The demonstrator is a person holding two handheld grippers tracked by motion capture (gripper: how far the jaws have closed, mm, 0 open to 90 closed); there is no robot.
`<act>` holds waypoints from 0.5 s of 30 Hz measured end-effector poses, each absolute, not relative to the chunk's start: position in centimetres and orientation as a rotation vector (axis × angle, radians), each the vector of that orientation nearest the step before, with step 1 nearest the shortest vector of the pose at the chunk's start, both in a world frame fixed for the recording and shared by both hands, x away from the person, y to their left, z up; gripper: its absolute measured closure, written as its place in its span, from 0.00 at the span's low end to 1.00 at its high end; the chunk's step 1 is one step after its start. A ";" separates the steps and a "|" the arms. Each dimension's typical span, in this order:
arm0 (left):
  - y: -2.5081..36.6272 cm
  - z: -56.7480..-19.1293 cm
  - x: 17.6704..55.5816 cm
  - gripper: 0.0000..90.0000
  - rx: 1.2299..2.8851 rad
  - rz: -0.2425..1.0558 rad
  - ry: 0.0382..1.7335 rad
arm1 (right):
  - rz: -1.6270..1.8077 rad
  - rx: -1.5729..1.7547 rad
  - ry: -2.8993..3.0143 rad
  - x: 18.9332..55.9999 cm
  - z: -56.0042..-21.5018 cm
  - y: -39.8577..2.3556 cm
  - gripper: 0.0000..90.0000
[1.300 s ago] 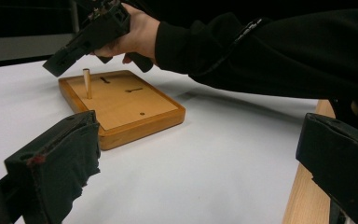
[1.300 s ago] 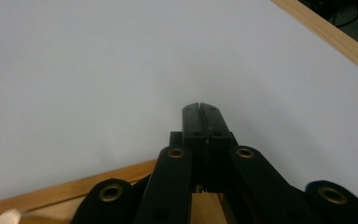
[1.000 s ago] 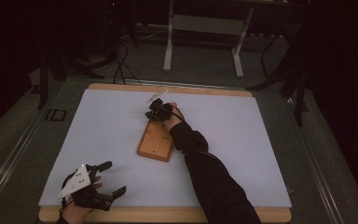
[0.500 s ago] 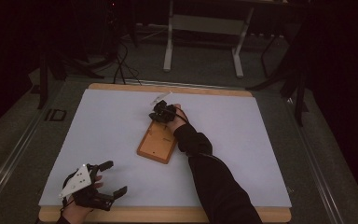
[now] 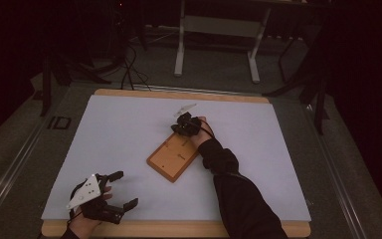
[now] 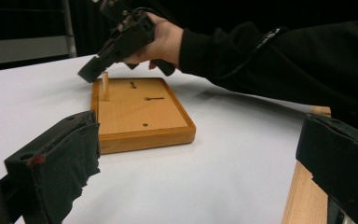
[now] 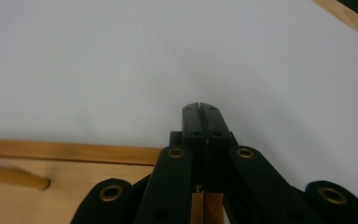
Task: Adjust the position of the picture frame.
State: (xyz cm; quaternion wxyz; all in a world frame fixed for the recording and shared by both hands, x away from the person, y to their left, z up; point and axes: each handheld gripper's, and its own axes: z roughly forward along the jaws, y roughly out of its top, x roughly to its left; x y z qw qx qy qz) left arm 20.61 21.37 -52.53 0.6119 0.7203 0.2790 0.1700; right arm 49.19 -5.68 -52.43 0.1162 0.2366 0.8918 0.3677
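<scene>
A flat wooden board [image 5: 173, 158] lies slantwise in the middle of the white table cover [image 5: 119, 134]. A thin wooden peg [image 6: 105, 86] stands upright in a hole near the board's far end, and it lies at the left in the right gripper view [image 7: 14, 176]. My right gripper [image 5: 183, 126] hovers over that far end with its jaws shut together and nothing between them [image 7: 199, 110]; its tip [image 6: 89, 73] is just beside the peg's top. My left gripper [image 5: 125, 189] rests near the front left of the table, open and empty [image 6: 196, 163].
The board also has a short slot [image 6: 134, 85], a thin groove [image 6: 154, 98] and a small hole [image 6: 145, 124]. The table's wooden rim [image 5: 179, 229] runs along the front. A metal stand [image 5: 216, 30] and cables [image 5: 129, 69] sit on the floor beyond the table.
My right hand has slid to the right along the board's far end, jaws still shut. The left gripper has stayed where it was.
</scene>
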 end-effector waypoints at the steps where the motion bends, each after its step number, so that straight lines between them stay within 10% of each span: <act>1: 21.3 -52.5 20.6 0.00 1.662 0.393 0.644 | 1.073 0.687 2.607 49.0 -52.4 -5.9 1.00; 15: 21.0 -52.6 21.0 0.00 1.667 0.383 0.639 | 1.060 0.741 2.613 48.9 -52.7 -7.3 1.00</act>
